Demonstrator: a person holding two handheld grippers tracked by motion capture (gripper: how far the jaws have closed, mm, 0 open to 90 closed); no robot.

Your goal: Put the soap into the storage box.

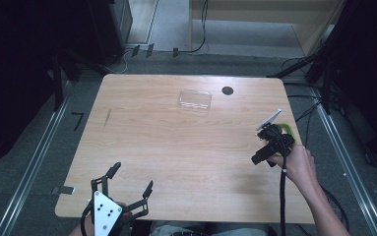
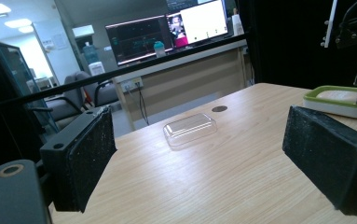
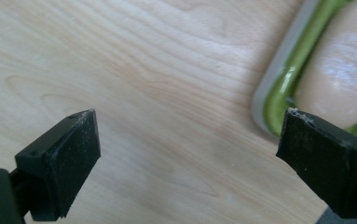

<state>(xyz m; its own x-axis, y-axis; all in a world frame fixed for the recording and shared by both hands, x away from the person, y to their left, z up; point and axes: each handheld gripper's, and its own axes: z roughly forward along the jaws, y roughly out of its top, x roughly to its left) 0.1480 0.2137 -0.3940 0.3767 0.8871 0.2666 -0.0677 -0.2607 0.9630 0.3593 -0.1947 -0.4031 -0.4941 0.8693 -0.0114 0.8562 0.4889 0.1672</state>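
Note:
A white container with a green rim (image 2: 337, 99) sits at the table's right edge, with something pale and rounded (image 3: 339, 70) inside it. My right gripper (image 3: 188, 158) hangs open just above the wood, pointing down. Its right jaw is over the container's rim (image 3: 283, 88), and nothing is between the jaws. From above, the right gripper (image 1: 274, 136) hides most of the container (image 1: 288, 129). A clear plastic lid (image 1: 195, 99) lies flat toward the far middle of the table. My left gripper (image 1: 132, 177) rests wide open near the front left edge, aimed at the clear lid (image 2: 190, 128).
A small dark round spot (image 1: 227, 90) marks the wooden table (image 1: 176, 142) just right of the lid. Black stands and cables surround the table on a grey floor. Desks, chairs and monitors (image 2: 167, 32) stand in the room beyond.

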